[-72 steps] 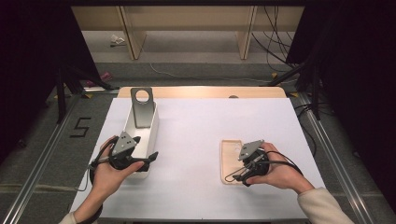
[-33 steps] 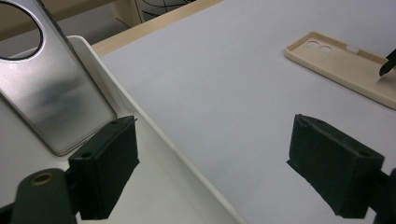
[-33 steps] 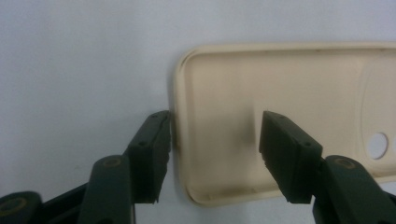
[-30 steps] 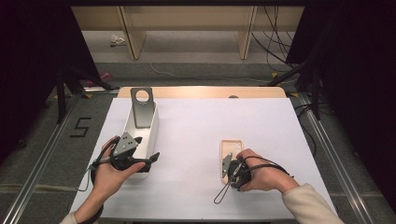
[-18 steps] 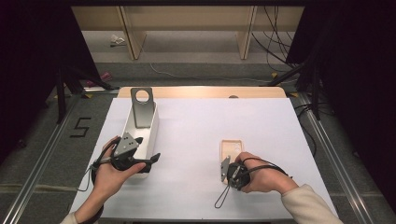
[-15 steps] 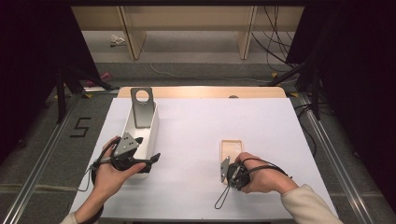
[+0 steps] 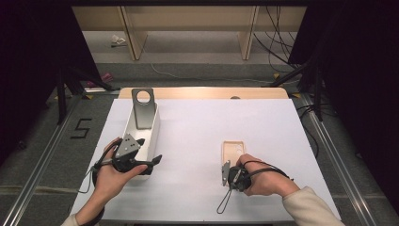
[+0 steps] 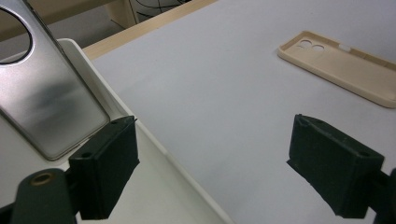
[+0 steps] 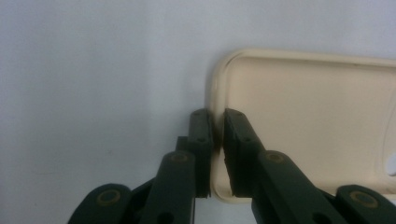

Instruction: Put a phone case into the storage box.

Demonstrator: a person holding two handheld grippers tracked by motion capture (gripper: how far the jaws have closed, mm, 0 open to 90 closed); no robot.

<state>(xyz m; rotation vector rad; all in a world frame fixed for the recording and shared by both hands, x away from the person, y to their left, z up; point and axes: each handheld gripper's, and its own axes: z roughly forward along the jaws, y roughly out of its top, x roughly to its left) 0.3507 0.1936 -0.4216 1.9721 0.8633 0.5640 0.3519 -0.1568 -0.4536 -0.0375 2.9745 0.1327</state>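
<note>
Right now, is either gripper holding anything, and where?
The right gripper pinches the beige phone case by its side wall. The left gripper holds nothing.

The left gripper (image 7: pixel 151 160) rests with jaws spread wide, while the right gripper (image 9: pixel 217 140) has just been closing, jaws nearly together.

The high view looks forward and down over the whole table (image 7: pixel 197 136). Each gripper view rides close behind its own jaws; past the left gripper's fingers (image 8: pixel 105 170) lies the phone case (image 8: pixel 343 67) also seen, much nearer, between the right gripper's fingers (image 9: pixel 203 149).

R gripper (image 9: pixel 215 154) jaws, just closing, on beige phone case (image 9: pixel 303 121) rim
</note>
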